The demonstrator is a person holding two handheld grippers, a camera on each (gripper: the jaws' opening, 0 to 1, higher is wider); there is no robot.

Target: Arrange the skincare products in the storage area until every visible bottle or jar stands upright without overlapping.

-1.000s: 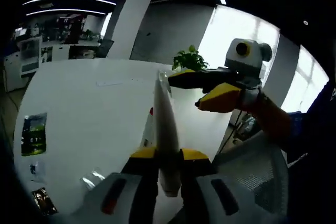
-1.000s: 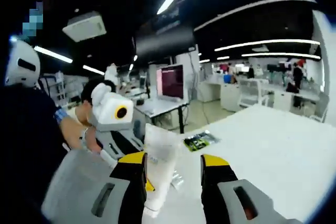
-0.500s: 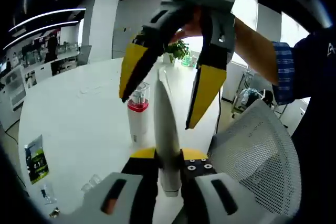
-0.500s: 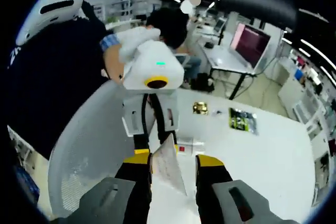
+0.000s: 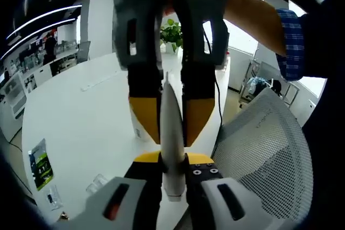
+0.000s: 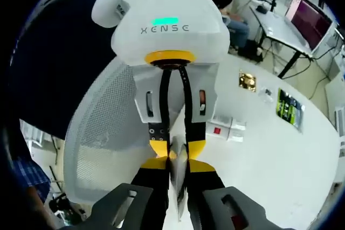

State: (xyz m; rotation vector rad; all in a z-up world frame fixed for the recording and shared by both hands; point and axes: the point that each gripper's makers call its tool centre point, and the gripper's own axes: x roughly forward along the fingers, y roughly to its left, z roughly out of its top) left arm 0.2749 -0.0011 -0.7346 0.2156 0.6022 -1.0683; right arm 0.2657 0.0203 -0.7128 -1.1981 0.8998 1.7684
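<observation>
A white skincare tube (image 5: 171,112) is seen edge-on, held in the air over the white table (image 5: 86,117). My left gripper (image 5: 172,157) is shut on its lower end. From above, my right gripper (image 5: 171,133) meets it head-on, and its yellow fingertips (image 5: 146,119) press the same tube from both sides. In the right gripper view the tube (image 6: 178,192) sits between my right gripper's (image 6: 177,165) closed jaws, with the left gripper (image 6: 177,146) facing it tip to tip. A white bottle (image 5: 138,131) is mostly hidden behind the right jaw.
A grey mesh chair (image 5: 264,154) stands at the table's edge under both grippers. Flat packets lie on the table: a green one (image 5: 41,163), also in the right gripper view (image 6: 289,109), a gold one (image 6: 248,81) and small white boxes (image 6: 227,128). A plant (image 5: 171,30) stands far back.
The right gripper has swung in over the tube and shut its jaws on it; half a second ago they stood wide open. The left gripper has kept its hold.
</observation>
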